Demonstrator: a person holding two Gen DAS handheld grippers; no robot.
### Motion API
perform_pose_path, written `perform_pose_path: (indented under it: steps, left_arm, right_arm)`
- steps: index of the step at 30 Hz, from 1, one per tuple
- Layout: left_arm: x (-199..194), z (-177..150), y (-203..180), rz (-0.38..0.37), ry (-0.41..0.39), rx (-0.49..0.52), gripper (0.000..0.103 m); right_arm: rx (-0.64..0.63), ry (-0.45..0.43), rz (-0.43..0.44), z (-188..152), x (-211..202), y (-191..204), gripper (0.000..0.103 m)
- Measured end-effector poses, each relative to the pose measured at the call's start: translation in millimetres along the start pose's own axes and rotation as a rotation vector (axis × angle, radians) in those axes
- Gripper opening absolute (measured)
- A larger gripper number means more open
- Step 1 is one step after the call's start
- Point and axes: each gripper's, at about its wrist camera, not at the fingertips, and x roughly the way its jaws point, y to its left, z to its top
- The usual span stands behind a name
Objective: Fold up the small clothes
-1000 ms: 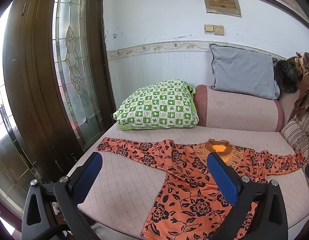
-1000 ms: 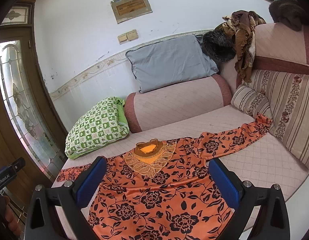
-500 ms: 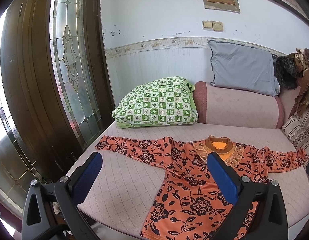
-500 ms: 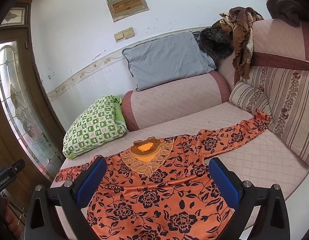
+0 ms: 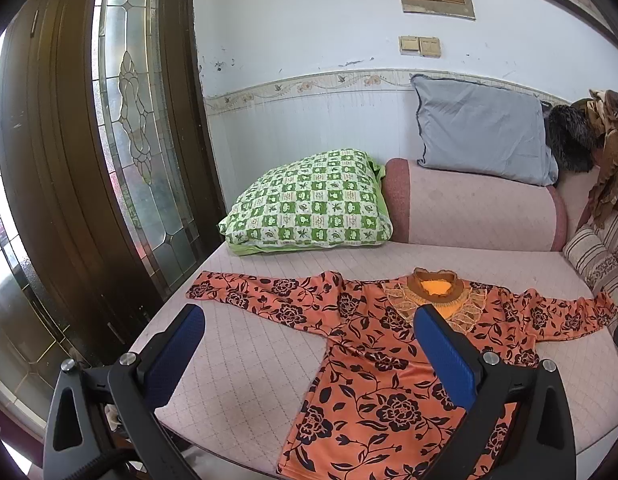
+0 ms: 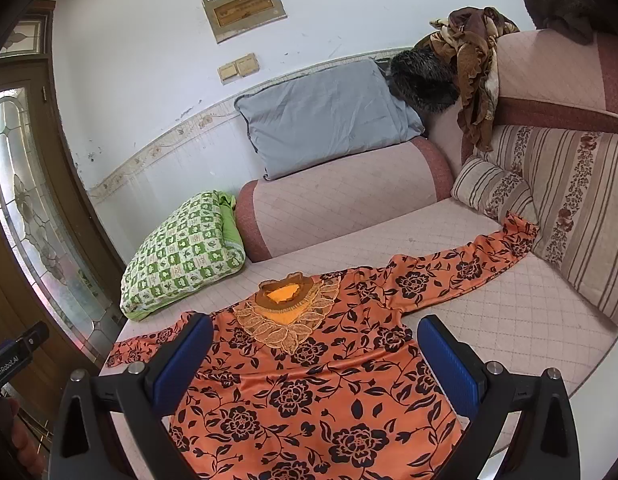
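Observation:
An orange long-sleeved top with black flowers (image 5: 373, 364) (image 6: 309, 384) lies flat and face up on the pink quilted sofa seat (image 5: 245, 364) (image 6: 521, 320), sleeves spread to both sides, lace collar toward the backrest. My left gripper (image 5: 309, 344) hovers open above the seat's front left, over the left sleeve and side of the top. My right gripper (image 6: 315, 354) hangs open above the chest of the top, its blue pads (image 6: 449, 360) wide apart. Nothing is between either pair of fingers.
A green checked pillow (image 5: 309, 204) (image 6: 181, 256) lies at the back left. A grey pillow (image 5: 481, 132) (image 6: 325, 116) leans on the bolster (image 6: 345, 204). Striped cushions (image 6: 561, 204) line the right side, touching the right sleeve end. A dark wooden door with glass (image 5: 121, 128) stands left.
Both grippers have drawn slightly up and back, so the top sits a little lower and farther in view. The top has not moved and both grippers stay open.

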Motion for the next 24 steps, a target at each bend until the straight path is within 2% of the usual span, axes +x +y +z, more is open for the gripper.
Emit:
perform_pose_path:
  steps: [9,16,22,24]
  left_arm:
    - [20.6,0.4,-6.8,0.006,0.024,0.012,0.103]
    - [46.1,-0.1,-17.9,0.004,0.052,0.023,0.103]
    - [80.7,-2.2,-40.2,-0.007,0.082,0.053,0.103]
    - [106.3,-6.6,-57.1,-0.035,0.12,0.072,0.103]
  right_arm:
    - [-0.02,-0.023,-0.008,0.2,18.3,-6.2,0.103]
    - [-0.005,-0.005,-0.029,1.3,41.1,-17.1,0.103]
    - [0.053,0.036,-0.046,4.8,69.6,-46.3,0.103]
    - [0.091,0.048,-0.048,7.4,81.1,-67.0,0.103]
